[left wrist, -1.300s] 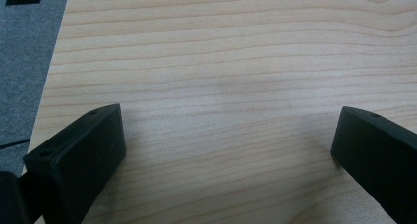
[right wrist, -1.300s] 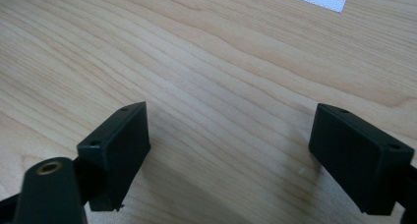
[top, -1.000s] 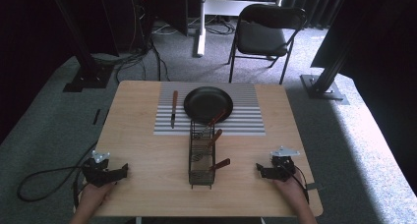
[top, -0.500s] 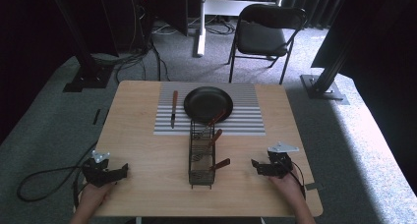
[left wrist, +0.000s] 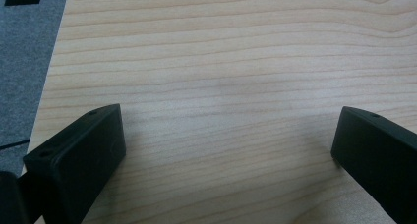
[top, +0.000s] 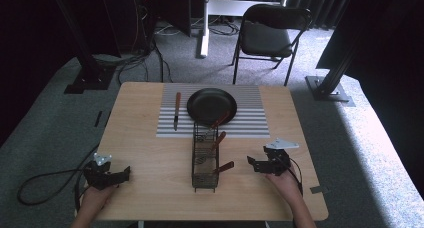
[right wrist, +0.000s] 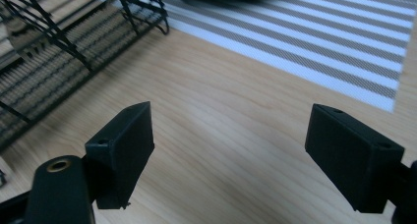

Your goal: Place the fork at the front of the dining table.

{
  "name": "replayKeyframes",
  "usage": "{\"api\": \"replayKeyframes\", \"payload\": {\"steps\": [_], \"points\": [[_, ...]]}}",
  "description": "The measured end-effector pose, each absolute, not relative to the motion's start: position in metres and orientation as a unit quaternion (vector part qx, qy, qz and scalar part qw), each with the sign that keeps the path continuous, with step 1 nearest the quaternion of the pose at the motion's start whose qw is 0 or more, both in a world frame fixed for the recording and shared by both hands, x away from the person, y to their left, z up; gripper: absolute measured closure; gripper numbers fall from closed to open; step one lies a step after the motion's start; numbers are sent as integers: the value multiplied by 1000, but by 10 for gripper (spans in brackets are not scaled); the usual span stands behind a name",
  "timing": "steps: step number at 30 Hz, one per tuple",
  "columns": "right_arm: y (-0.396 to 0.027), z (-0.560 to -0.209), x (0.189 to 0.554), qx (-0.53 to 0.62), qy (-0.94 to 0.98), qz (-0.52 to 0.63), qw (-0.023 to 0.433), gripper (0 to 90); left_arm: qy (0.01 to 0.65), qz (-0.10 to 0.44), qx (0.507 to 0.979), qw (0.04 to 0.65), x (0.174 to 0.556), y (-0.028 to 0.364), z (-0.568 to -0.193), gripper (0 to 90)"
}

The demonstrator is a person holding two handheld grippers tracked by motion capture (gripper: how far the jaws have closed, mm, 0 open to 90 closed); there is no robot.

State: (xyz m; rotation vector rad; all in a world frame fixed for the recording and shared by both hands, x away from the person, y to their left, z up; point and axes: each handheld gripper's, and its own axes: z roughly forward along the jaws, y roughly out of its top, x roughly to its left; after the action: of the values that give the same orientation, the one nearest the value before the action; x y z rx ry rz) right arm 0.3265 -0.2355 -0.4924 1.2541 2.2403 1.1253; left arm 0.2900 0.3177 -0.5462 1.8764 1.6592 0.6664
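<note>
Grey carpet is lying under one rectangular wooden table (top: pixel 150 153), pale and straight-grained, its top smooth.

One black folding chair (top: pixel 267 35) with a padded seat is standing beyond the far edge.

One placemat (top: pixel 250 120), rectangular, woven, striped grey and white, is lying at the far middle of the table.

One round black pan (top: pixel 211 105), shallow and matte, is sitting on the placemat.

One knife (top: pixel 176 110) with a brown wooden handle is lying on the left part of the placemat, just beside the pan.

One black wire rack (top: pixel 205 158), long and narrow, is standing in the middle of the table, its far end touching the placemat's near edge. Three brown wooden utensil handles are sticking out of its right side; the utensil heads are too small to tell.

Two black grippers, each held in one hand:
- left gripper (top: pixel 119 175) is resting near the table's near left corner, jaws spread wide over bare wood, holding nothing; a dark cable (top: pixel 40 180) is trailing from it onto the carpet.
- right gripper (top: pixel 253 164) is sitting at the near right, just beside the rack, jaws spread wide and empty, pointing toward the rack; a grey three-cornered plate (top: pixel 281 144) is sitting on top.
</note>
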Motion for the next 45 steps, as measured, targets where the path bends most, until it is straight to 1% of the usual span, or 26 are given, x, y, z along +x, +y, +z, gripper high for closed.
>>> {"api": "replayKeyframes", "payload": {"steps": [9, 20, 30, 37, 40, 45], "points": [[-219, -479, 335, 431, 784, 412, 169, 188, 616, 247, 697, 271, 290, 318, -546, 0], [-200, -448, 355, 417, 777, 441, 168, 189, 616, 247, 697, 271, 290, 318, -546, 0], [-180, -427, 373, 400, 779, 452, 168, 189, 616, 248, 697, 271, 290, 318, -546, 0], [-167, -419, 381, 394, 779, 458, 168, 189, 616, 248, 697, 271, 290, 318, -546, 0], [-158, -417, 387, 390, 781, 458, 166, 209, 616, 248, 697, 271, 290, 318, -546, 0], [-148, -417, 395, 387, 782, 462, 158, 214, 616, 247, 697, 271, 290, 318, -546, 0]]}}
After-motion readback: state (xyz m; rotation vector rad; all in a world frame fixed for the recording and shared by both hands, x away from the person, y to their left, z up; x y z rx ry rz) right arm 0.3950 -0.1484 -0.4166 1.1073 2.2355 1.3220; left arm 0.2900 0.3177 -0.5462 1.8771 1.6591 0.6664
